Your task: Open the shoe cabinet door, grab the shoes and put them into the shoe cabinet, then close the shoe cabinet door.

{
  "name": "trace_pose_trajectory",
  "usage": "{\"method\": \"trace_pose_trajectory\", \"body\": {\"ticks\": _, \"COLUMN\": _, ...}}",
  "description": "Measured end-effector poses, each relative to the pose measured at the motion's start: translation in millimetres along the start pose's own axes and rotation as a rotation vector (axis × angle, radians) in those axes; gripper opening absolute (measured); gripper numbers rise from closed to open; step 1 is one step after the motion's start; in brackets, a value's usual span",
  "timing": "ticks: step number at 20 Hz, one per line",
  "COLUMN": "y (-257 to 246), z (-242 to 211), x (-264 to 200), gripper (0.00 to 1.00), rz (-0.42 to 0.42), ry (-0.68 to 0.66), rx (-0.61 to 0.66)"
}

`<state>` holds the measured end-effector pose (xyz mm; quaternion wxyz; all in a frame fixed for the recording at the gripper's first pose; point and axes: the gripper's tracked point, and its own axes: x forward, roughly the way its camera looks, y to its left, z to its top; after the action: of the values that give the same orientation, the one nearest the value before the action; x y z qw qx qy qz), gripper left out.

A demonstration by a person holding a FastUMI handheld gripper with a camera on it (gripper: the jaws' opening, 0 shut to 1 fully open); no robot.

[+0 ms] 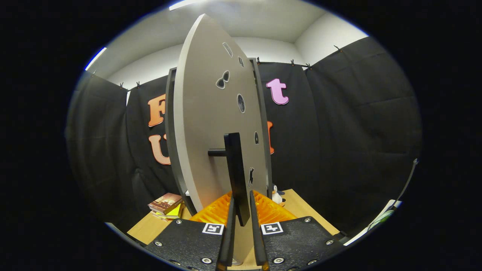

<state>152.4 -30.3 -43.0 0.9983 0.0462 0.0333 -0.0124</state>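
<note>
Black cloth walls the booth across the whole frame, with a pale ceiling in the upper part. Centre frame stands the door (pixel 211 124), a grey panel seen almost edge-on, its long axis upright, swung out toward the camera from the dark cabinet (pixel 170 124) frame behind it at centre left. Small cut-out holes dot the door's upper right face. On the door sits the handle (pixel 236 173), a black upright bar on a short black post, running from mid frame down to lower centre. The tongs (pixel 241 226) point straight at it from the bottom of the frame: the handle's lower end lies between the two fingers (pixel 229 233), which stand narrow and close on either side; whether both press on it I cannot tell. So the door would seem to swing about its upright edge, and the pull or push would go sideways to the bar. Beneath lies the wooden table (pixel 301 210), with an orange ribbed thing (pixel 271 212) just beyond the tongs, books (pixel 165 203) at lower left, and a small toy (pixel 277 195) right of the door.
</note>
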Motion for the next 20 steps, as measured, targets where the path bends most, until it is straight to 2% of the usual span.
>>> {"method": "trace_pose_trajectory", "body": {"ticks": 6, "y": -21, "z": 2, "x": 1, "gripper": 0.22, "rz": -0.042, "ry": -0.011, "rx": 0.027}}
{"method": "trace_pose_trajectory", "body": {"ticks": 12, "y": -50, "z": 3, "x": 0, "gripper": 0.13, "rz": -0.09, "ry": -0.026, "rx": 0.039}}
{"method": "trace_pose_trajectory", "body": {"ticks": 20, "y": -64, "z": 3, "x": 2, "gripper": 0.12, "rz": -0.069, "ry": -0.017, "rx": 0.022}}
